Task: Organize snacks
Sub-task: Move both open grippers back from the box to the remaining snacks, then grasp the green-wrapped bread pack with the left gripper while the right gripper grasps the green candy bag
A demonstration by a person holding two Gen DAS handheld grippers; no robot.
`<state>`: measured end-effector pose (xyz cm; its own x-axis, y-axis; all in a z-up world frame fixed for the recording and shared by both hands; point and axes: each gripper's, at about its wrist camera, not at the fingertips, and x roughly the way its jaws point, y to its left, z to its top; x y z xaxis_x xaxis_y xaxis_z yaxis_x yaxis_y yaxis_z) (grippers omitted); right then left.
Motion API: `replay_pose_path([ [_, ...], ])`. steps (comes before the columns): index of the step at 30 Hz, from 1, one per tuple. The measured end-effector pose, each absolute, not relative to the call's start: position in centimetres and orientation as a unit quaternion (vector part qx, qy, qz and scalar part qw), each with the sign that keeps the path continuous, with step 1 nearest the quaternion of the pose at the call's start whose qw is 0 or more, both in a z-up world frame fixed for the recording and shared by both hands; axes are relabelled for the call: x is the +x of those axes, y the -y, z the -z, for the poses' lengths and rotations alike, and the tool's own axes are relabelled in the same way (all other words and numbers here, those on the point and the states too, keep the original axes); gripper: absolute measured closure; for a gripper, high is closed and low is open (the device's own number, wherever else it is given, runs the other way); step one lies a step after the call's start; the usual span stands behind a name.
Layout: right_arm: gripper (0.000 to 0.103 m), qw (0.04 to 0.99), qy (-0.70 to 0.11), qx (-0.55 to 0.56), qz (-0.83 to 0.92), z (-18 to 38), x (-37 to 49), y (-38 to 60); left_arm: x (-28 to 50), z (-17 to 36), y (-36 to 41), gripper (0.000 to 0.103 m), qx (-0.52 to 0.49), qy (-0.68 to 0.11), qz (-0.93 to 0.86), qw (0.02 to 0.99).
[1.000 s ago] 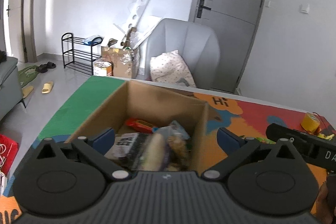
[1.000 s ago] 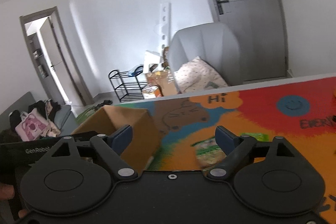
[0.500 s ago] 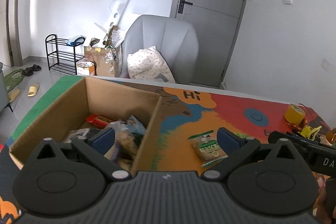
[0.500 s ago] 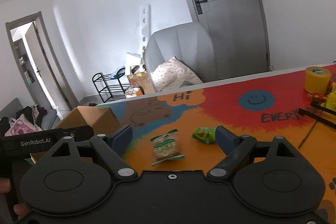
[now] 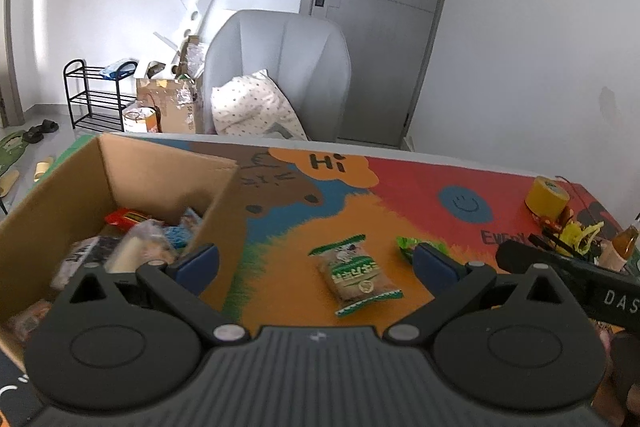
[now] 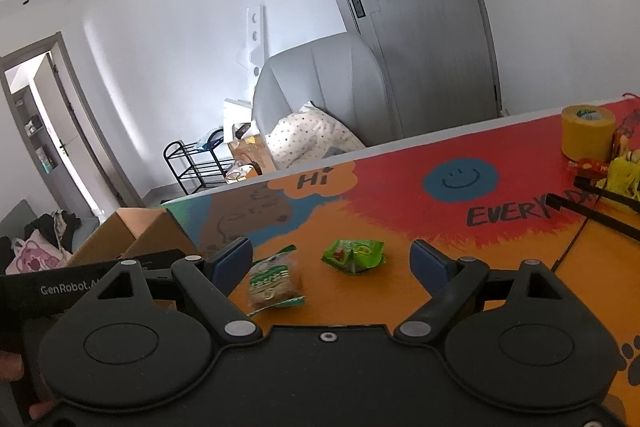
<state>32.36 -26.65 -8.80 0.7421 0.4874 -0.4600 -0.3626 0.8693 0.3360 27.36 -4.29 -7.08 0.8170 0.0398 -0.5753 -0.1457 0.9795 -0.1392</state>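
A cardboard box [image 5: 168, 171] holding several snack packs stands at the left of the colourful table mat; it also shows in the right wrist view [image 6: 132, 231]. A brown snack pack with green ends [image 5: 358, 275] lies on the orange area, also seen in the right wrist view [image 6: 274, 283]. A green snack bag [image 6: 354, 255] lies to its right, partly hidden behind a finger in the left wrist view [image 5: 408, 245]. My left gripper [image 5: 316, 261] is open and empty above the table. My right gripper [image 6: 332, 259] is open and empty, with the green bag between its fingers.
A yellow tape roll [image 6: 587, 131] and a yellow and red clutter pile [image 6: 616, 171] sit at the table's right end, with black cable ties [image 6: 592, 211] nearby. A grey armchair [image 5: 280, 67] with a pillow stands behind the table.
Both grippers have swung right, away from the box, bringing the two loose snack packs into view and closer. Both stay open.
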Motion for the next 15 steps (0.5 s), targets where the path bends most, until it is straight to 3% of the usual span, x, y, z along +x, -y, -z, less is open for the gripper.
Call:
replay_pose_path([
  [8,0.019,0.918,-0.298,0.123,-0.231,10.5,34.9,27.1,30.2,8.8,5.2,0.0,-0.091,-0.323,-0.048,0.941],
  [15,0.03,0.908,-0.323,0.133,-0.232,11.9,37.1,27.0,32.1,9.6,6.5,0.001,-0.058,-0.314,-0.067,0.945],
])
